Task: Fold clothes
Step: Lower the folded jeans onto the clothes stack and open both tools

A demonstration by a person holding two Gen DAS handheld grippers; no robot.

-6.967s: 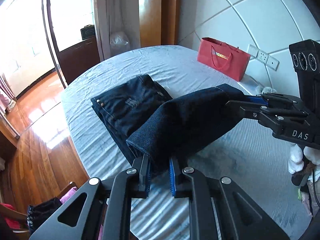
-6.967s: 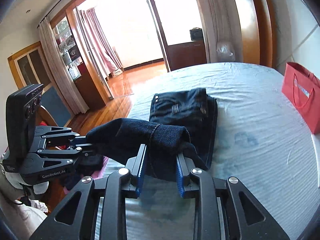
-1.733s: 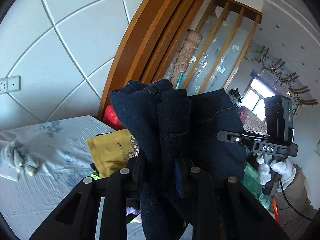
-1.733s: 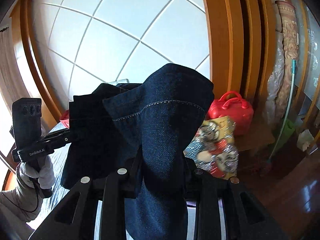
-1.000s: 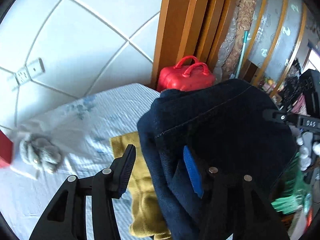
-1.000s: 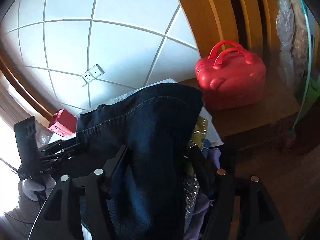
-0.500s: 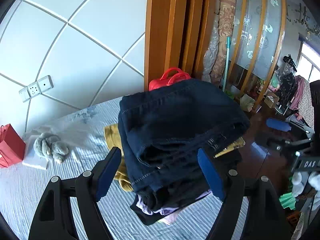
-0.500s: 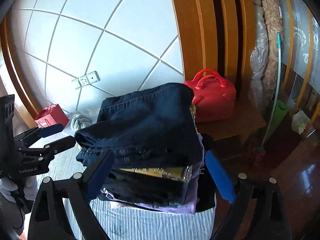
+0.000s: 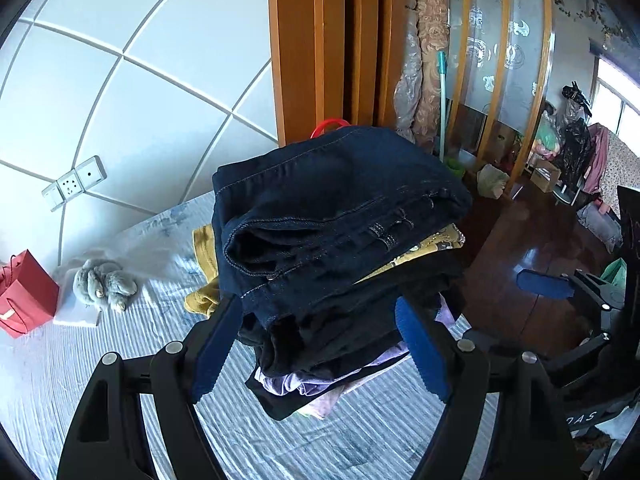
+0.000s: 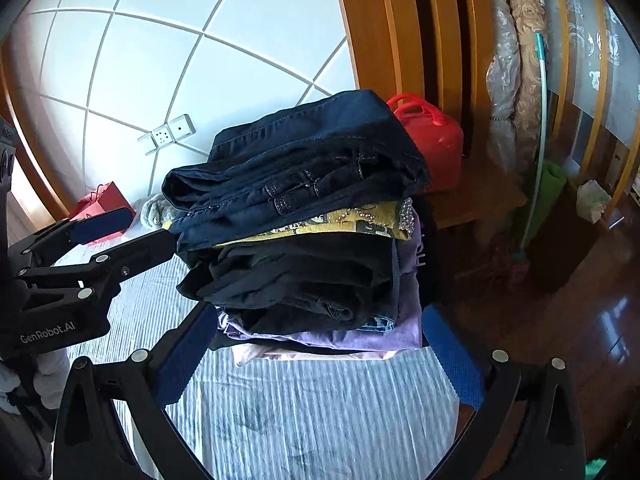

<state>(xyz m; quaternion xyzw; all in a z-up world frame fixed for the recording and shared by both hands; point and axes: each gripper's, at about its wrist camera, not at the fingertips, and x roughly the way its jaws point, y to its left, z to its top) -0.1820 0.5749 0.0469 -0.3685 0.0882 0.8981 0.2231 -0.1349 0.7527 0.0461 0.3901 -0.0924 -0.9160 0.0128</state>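
Two grippers, both spread wide and holding nothing, frame the same stack of clothes from neighbouring angles. Nearest in the left wrist view, the left gripper has its blue pads either side of the stack's lower layers, with no cloth pinched between them. The right gripper stands likewise, jaws apart, the stack straight ahead.

Just beyond the fingers sits the pile on the striped bed sheet, close to the bed's edge. On top lie the folded jeans, dark denim, belt loops facing the cameras, over a mustard-yellow garment, black clothes and a lilac piece at the bottom. The jeans' long axis runs roughly crosswise to both grippers, so I judge neither hand markedly nearer; the stack lies dead ahead of each. With the jeans laid on the stack, this fold looks finished, and the next move likely calls for both hands to back off.

Only the right wrist view shows the layers cleanly from the side, plus the red case behind. Only the left view shows the grey plush toy and red paper bag farther off, well apart from the stack.
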